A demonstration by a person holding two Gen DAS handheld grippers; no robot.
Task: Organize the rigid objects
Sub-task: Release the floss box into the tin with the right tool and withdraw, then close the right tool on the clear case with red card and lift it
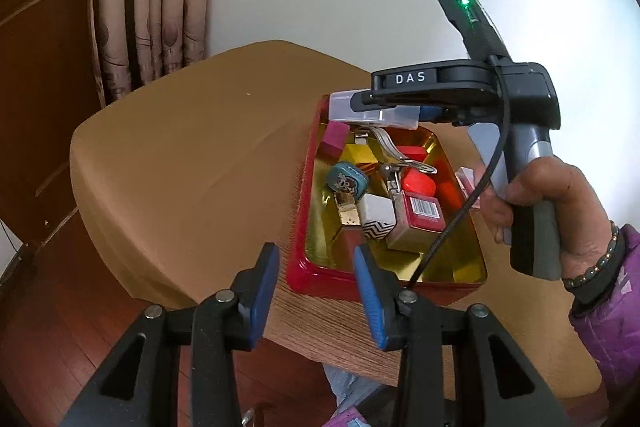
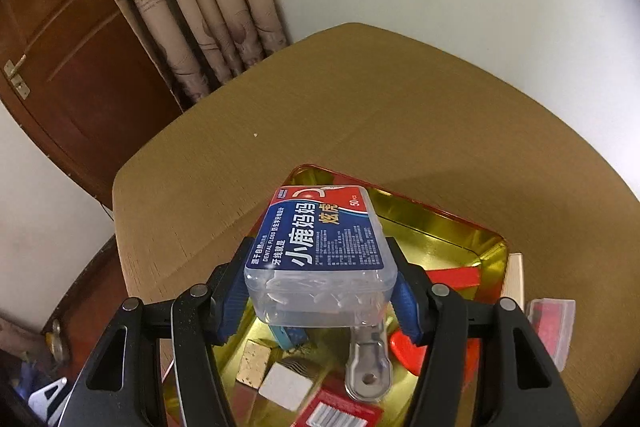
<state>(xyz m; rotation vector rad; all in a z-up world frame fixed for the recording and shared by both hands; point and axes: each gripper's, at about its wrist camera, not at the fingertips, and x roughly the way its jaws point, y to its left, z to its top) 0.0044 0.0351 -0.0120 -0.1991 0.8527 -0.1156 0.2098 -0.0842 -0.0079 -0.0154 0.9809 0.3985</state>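
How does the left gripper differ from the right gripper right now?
The left gripper is open and empty; the right gripper is shut on the dental floss box. The left gripper hangs over the near rim of the red tin, while the right gripper holds its box above the tin's far end. Both have black frames and blue pads.

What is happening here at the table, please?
A person is sorting small things into a red tin on the table. The right gripper has its jaws shut on a clear floss box and holds it over the tin. The left gripper is open and empty, near the tin's front edge. The tin already holds a nail clipper and several small boxes.
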